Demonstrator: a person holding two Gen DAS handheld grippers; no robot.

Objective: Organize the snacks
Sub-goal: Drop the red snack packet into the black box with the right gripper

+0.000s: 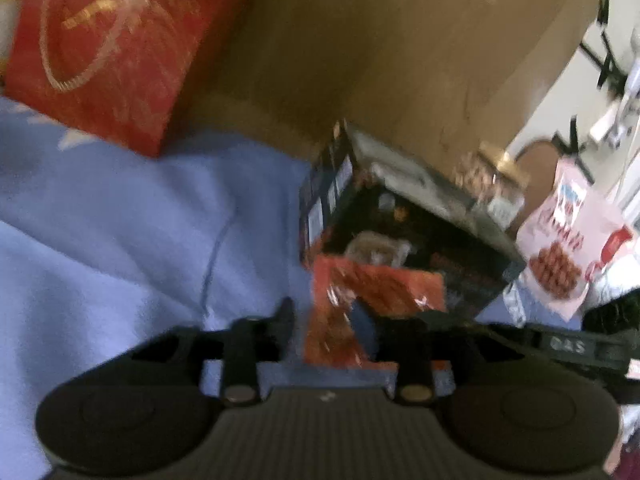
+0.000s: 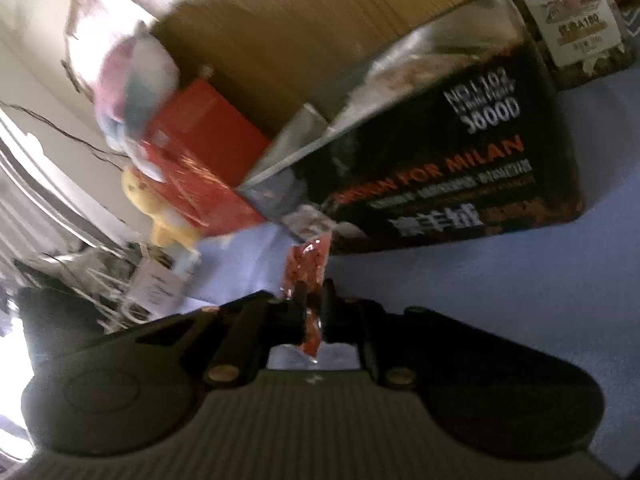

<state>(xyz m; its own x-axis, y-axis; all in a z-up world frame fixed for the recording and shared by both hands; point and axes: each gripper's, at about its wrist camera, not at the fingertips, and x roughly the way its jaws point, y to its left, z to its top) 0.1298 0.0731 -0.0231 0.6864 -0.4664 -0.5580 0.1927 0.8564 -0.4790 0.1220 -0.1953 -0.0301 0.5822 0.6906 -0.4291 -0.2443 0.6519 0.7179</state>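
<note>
A small orange-red snack packet hangs just above the blue cloth, in front of a black snack box printed "FOR MILAN". My right gripper is shut on the packet, which stands edge-on between its fingers. Its black body reaches in from the right in the left wrist view. My left gripper straddles the same packet. Its left finger stands clear of the foil, with blue cloth showing in the gap, so it is open. Both views are blurred.
A blue cloth covers the surface. Behind the black box stands a brown cardboard box, with a red gift box to its left. A white and pink snack bag and a labelled jar are on the right. Plush toys sit by the red box.
</note>
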